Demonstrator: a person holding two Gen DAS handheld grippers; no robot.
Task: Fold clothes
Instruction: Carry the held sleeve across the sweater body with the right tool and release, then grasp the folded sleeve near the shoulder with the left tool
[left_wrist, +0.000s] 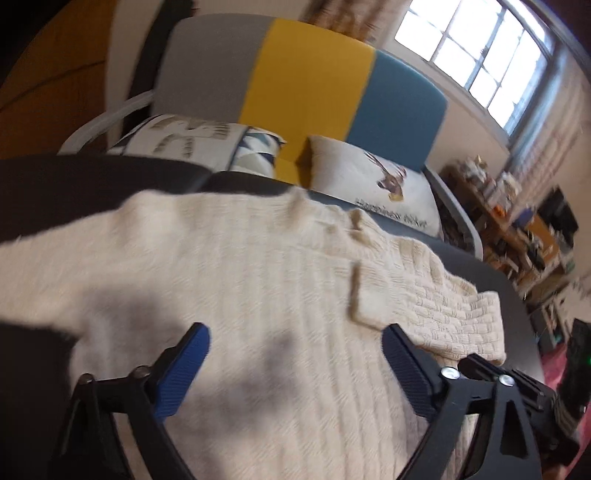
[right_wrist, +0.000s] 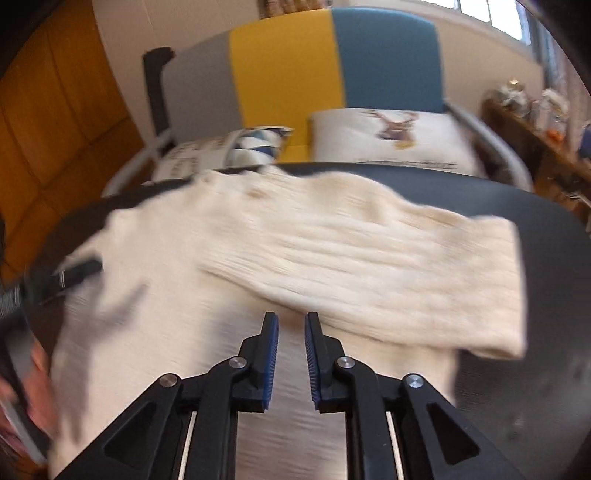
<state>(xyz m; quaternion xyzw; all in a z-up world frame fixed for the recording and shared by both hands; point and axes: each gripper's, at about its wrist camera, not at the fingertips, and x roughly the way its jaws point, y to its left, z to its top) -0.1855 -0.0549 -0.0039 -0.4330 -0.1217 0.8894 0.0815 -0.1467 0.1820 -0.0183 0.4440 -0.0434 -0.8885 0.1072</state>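
Sweater (right_wrist: 229, 280): cream knit, spread flat on the dark table (right_wrist: 554, 229), in front of the sofa (right_wrist: 288, 66).
Sleeve (right_wrist: 388, 273): lies across the body, its length running out to the right edge.
Left gripper (left_wrist: 295, 347): fingers wide apart over the knit, holding nothing.
Right gripper (right_wrist: 291, 328): narrow gap, nothing pinched — the sleeve starts just ahead and to its right.
Nearer arm: the right, I'd judge.
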